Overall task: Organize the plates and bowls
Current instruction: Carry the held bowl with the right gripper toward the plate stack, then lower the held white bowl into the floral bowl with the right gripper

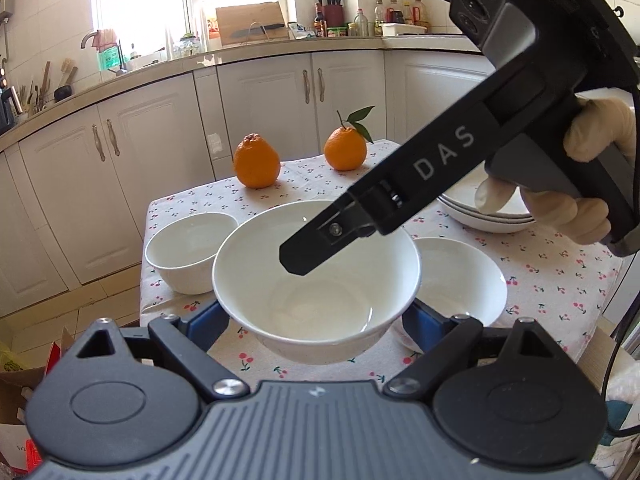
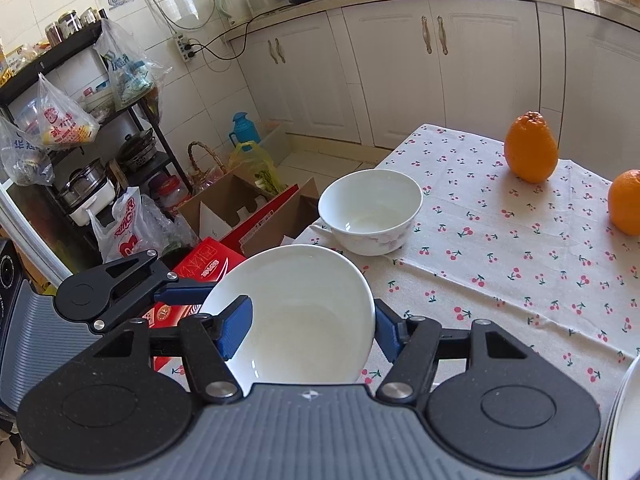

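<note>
White large bowl (image 1: 316,280) sits dead centre in the left wrist view, raised off the cherry-print tablecloth (image 1: 552,280) with its shadow underneath. The left gripper (image 1: 316,316) straddles it at mid-width, blue fingers (image 1: 206,320) pressed against both outer sides below the rim, so it's holding the bowl. The right gripper (image 1: 304,256) comes in from upper right, held by a gloved hand (image 1: 592,152); one black finger dips inside the bowl, the other isn't visible here. On the worktop there's a small bowl (image 1: 192,252) just left of the large one and a second bowl (image 1: 460,280) just right of it, partly hidden behind it. A plate stack (image 1: 492,220) sits further right under the gloved hand. Two oranges (image 1: 256,162) stand at the far edge, and the right one has a leaf.

Right wrist view: the large bowl (image 2: 296,320) is tilted and hangs at the near corner of the worktop (image 2: 500,280), partly over the floor clutter. The right gripper (image 2: 310,332) is set narrow, clamped on the bowl. Its left blue pad lies over the inside wall and the right one is outside the rim. The left gripper's finger (image 2: 180,292) meets the bowl's left edge. The small bowl (image 2: 370,216) stands on the cloth beyond, apart from the held bowl. Oranges (image 2: 531,152) are at far right and the plate stack's edge (image 2: 624,420) is at bottom right.
</note>
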Demonstrator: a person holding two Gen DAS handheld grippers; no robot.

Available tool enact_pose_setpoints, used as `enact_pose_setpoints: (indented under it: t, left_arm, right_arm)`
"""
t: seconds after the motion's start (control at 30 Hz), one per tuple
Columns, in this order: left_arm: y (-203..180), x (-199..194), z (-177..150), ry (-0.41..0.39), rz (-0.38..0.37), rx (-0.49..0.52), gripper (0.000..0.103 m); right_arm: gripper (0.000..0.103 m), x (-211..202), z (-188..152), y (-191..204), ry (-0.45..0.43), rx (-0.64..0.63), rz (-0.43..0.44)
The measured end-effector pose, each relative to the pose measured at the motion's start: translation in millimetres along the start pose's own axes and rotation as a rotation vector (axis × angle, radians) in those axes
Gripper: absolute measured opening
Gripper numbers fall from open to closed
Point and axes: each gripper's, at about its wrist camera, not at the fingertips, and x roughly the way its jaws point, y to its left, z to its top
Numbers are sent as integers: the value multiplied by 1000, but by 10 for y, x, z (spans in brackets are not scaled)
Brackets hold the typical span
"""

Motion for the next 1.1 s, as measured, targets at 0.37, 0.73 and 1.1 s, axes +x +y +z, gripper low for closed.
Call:
enact_pose_setpoints:
  t: [0.37,0.73,1.1]
  left_arm:
    - [-385,84,144,-14,-65,53,93]
    - [-626,296,142,19,-121,69,93]
    - [-666,384,88,54,-136,56,93]
  right_arm:
    - [70,-442,-273,-239,-52,42,-57]
    - [70,-572,-544,-412,-55,100,-112]
    - [70,-517,-642,-503,-40,129,-121]
